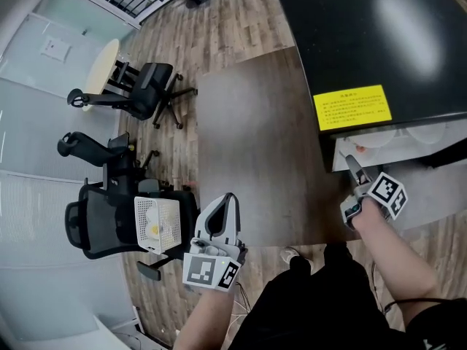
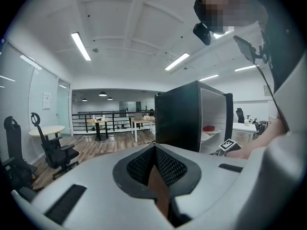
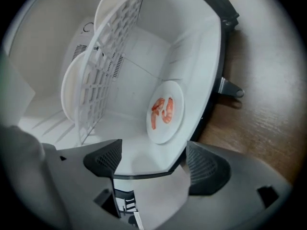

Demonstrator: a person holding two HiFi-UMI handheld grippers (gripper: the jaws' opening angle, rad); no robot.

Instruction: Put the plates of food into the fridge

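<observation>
1. The right hand-held gripper (image 3: pixel 153 163) points into the open fridge (image 3: pixel 206 47), its jaws wide apart with nothing between them.
2. A white plate (image 3: pixel 165 111) of pink shrimp-like food lies on the fridge's white inner surface, just beyond the jaws and apart from them.
3. Behind the wire rack (image 3: pixel 110 56) stand other white plates (image 3: pixel 72 92).
4. The left hand-held gripper (image 2: pixel 154 163) is well apart from the fridge, jaws together and empty.
</observation>
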